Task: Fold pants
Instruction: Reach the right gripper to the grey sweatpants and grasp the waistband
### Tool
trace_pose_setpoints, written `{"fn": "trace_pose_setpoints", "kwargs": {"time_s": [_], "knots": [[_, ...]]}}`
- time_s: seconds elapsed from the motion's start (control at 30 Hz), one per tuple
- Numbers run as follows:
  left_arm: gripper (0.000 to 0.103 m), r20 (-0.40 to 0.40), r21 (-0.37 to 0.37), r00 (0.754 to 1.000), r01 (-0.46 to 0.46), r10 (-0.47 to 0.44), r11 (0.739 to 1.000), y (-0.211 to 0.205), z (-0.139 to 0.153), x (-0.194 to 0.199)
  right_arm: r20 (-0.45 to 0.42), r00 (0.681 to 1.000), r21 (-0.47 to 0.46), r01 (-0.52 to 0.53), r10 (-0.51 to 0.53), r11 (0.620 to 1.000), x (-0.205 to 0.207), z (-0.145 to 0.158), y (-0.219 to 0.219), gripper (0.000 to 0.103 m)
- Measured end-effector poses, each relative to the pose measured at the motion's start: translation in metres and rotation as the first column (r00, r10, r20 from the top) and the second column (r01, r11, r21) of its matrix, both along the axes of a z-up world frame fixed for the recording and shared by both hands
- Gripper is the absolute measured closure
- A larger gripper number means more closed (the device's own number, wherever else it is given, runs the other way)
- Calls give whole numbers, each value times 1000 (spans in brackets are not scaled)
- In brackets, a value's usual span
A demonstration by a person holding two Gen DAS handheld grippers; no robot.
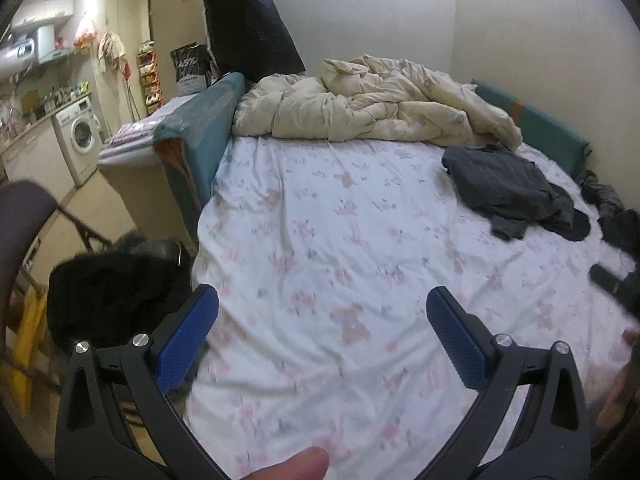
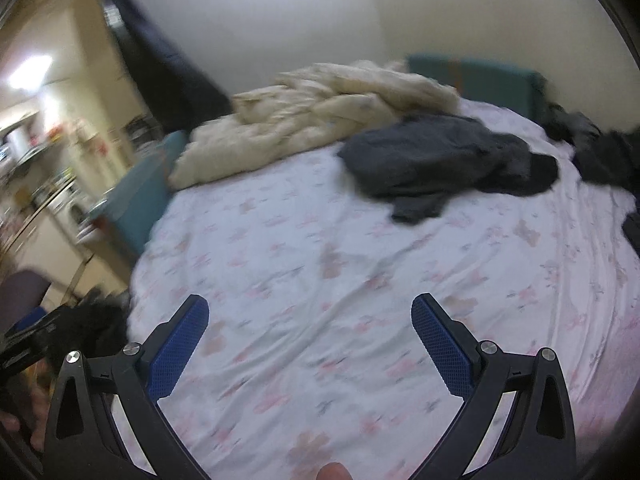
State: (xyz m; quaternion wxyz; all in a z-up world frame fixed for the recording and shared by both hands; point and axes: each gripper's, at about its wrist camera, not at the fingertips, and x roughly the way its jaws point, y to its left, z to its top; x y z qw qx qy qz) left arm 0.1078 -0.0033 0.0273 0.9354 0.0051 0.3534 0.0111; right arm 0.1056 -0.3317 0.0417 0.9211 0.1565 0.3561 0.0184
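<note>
Two grippers, both empty. Left gripper (image 1: pixel 322 300): two black fingers with blue knurled pads (image 1: pixel 456 340), spread wide apart, nothing between them. Right gripper (image 2: pixel 310 308): same build, fingers (image 2: pixel 176 350) also wide apart, over bare sheet. A fingertip (image 1: pixel 298 462) shows at the bottom edge of the left view, another (image 2: pixel 334 472) in the right view.

One bed with a white sheet (image 1: pixel 340 240), soft wrinkled cotton with a faded pink and grey floral print. One cream duvet (image 1: pixel 372 100), puffy and bunched into a heap along the far end. Teal padded bed surround (image 1: pixel 204 120) on the left side and far right corner.

Pants (image 1: pixel 512 190): one dark grey crumpled garment, soft knit look, lying flat-ish on the sheet at the far right, just in front of the duvet, well apart from both grippers. Right view shows it (image 2: pixel 448 160) in the same place. I cannot tell the legs from the waist in that lump. More dark clothing (image 2: pixel 600 152) is piled at the right edge of the bed; count unclear, blurred.

Off the bed, left: one black fuzzy heap (image 1: pixel 116 280), one chair back (image 1: pixel 20 216), one white front-loading washing machine (image 1: pixel 80 136).
</note>
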Motion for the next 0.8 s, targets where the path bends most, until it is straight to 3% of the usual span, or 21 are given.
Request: {"fn": "trace_pose_setpoints", "kwargs": {"time_s": [0.13, 0.23, 0.33, 0.5, 0.67, 0.8], "knots": [[0, -25, 57, 1000, 5, -3, 998, -2, -14, 48, -67, 993, 24, 99, -97, 995, 69, -18, -53, 0], [0, -38, 49, 999, -3, 5, 999, 4, -30, 74, -100, 982, 79, 169, -161, 982, 127, -38, -96, 0], [0, -129, 21, 991, -18, 21, 1000, 10, -56, 99, -139, 966, 97, 231, -217, 968, 190, -65, -134, 0], [0, -194, 16, 980, -33, 35, 999, 21, -74, 119, -210, 959, 68, 208, -190, 976, 300, -119, -161, 0], [0, -215, -3, 974, -79, 77, 997, 37, -81, 132, -270, 959, -98, 66, -90, 993, 383, -157, -128, 0], [0, -246, -33, 966, -93, 82, 995, 43, -85, 137, -335, 934, -318, 8, -120, 948, 419, -189, -99, 0]]}}
